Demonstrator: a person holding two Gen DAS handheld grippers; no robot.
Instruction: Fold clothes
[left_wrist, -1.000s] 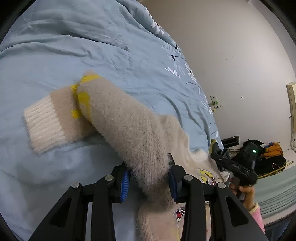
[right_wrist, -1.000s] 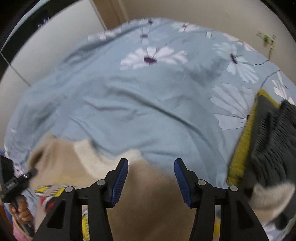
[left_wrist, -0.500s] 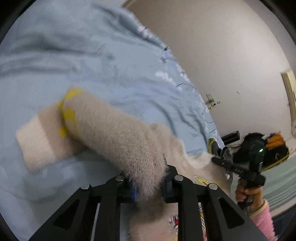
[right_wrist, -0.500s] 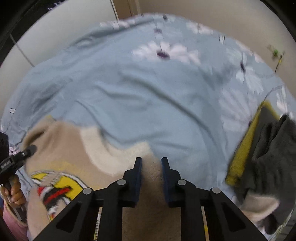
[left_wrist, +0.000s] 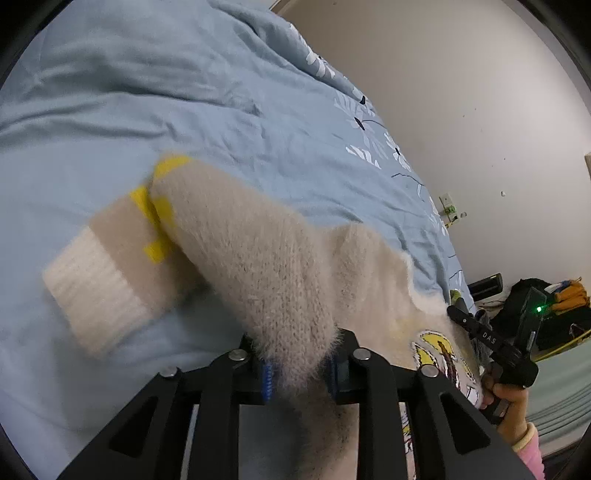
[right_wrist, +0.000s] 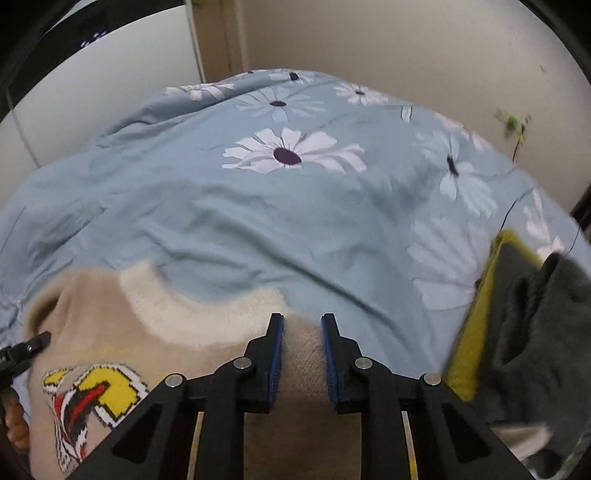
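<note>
Pale blue bedding (right_wrist: 229, 229) printed with white daisies covers the bed and fills both views, with a plain beige wall (left_wrist: 461, 92) behind it. On the bedding lies a fuzzy beige sweater (right_wrist: 110, 332) with a cream collar and a yellow, red and white cartoon patch on its chest. At the right edge of the right wrist view sits a heap of dark grey clothing (right_wrist: 535, 332) with a yellow edge, just beside the sweater. One sleeve (left_wrist: 251, 254) of the sweater is lifted off the bedding and doubled over, so its cream ribbed cuff (left_wrist: 92, 291) points back below a yellow band. The left tool (left_wrist: 301, 373) is clenched on this sleeve near the shoulder. The right tool (right_wrist: 302, 354) is clamped on a fold of the sweater's shoulder, just right of the collar.
</note>
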